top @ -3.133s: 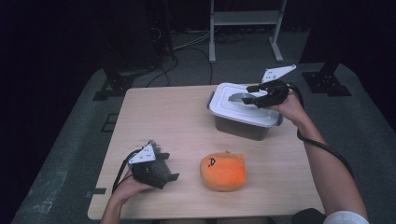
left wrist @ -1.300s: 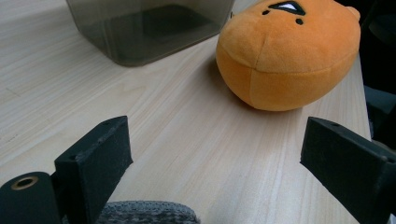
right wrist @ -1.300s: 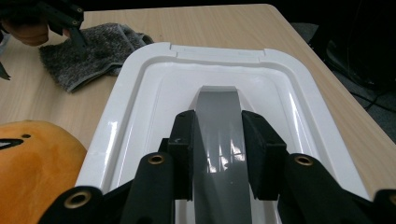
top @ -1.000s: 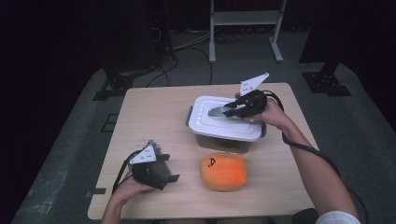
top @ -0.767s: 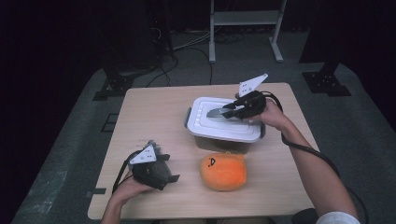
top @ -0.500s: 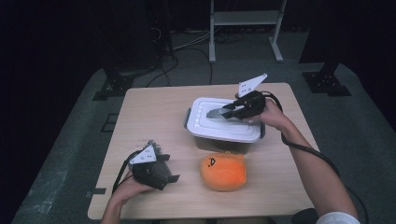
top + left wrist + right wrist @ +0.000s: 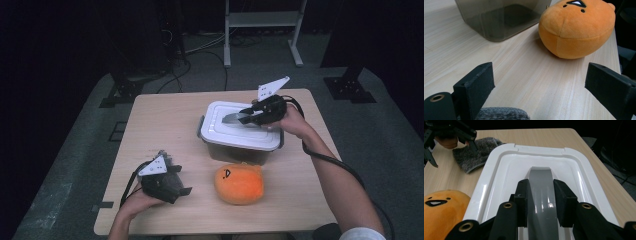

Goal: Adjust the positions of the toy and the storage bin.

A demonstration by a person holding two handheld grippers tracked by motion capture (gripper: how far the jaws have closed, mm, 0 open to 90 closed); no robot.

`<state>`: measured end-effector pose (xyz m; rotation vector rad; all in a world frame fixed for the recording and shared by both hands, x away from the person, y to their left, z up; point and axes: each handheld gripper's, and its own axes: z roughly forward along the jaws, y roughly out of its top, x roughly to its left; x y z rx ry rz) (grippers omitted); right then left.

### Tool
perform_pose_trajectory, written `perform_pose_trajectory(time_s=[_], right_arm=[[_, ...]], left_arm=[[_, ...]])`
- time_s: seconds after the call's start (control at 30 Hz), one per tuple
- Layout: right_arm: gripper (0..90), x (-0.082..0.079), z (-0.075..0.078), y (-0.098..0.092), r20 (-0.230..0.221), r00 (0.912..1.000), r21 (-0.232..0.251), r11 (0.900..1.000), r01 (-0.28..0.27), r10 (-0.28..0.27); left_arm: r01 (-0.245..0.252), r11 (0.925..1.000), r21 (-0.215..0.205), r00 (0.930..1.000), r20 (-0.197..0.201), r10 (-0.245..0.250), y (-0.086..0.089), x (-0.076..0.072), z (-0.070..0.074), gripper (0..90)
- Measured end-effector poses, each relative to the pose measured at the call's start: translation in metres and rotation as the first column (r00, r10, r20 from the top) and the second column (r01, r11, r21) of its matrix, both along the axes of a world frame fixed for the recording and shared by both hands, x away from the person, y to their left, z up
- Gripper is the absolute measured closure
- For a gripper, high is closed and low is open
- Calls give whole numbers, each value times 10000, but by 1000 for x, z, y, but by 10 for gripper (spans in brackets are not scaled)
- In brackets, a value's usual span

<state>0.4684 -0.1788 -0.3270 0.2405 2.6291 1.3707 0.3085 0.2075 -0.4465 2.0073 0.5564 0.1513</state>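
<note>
Here, with the dark translucent plastic box (image 7: 239, 152) taken as the landmark and the high view read from left to right, the left gripper (image 7: 186, 190) is seen first, resting on the light wooden tabletop (image 7: 165, 120) well to the near left of the box. In the left gripper view its black fingers (image 7: 477, 82) stand wide apart with nothing between them, above a scrap of grey woolly cloth (image 7: 501, 114) lying just under the gripper. Next, a round orange plush toy with a stitched face (image 7: 239, 183) lies just in front of the box, close to its near wall. On top of the box sits the white rectangular plastic lid (image 7: 227, 132), carrying a grey arched handle (image 7: 540, 192) along its middle. Farthest right, the right gripper (image 7: 237, 118) is held over the lid, and its fingers (image 7: 522, 202) are closed on the grey handle, one pad pressed to each side.

The lid is judged to be light and stiff, with a smooth glossy face that would slip under the pads if taken by the rim; the raised handle is the natural place to be gripped, squarely across its middle so that the lid lifts level. The box below is probably light too, so it may be dragged along if the lid is clipped on tightly.
</note>
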Motion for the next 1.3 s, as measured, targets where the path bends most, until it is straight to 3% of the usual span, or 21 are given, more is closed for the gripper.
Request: perform_pose_trajectory(time_s=[0.5, 0.97, 1.3], right_arm=[[660, -22, 26, -46, 332, 9968, 820, 9942, 698, -728], [661, -52, 30, -96, 408, 9886, 1023, 9848, 1401, -1449], [660, -71, 23, -128, 295, 9797, 1169, 9741, 1935, -1981]], left_arm=[[16, 10000, -34, 10000, 36, -16, -1, 0, 0, 77], [-11, 10000, -31, 10000, 29, 11, -1, -1, 0, 77], [-24, 10000, -36, 10000, 36, 24, -1, -1, 0, 77]])
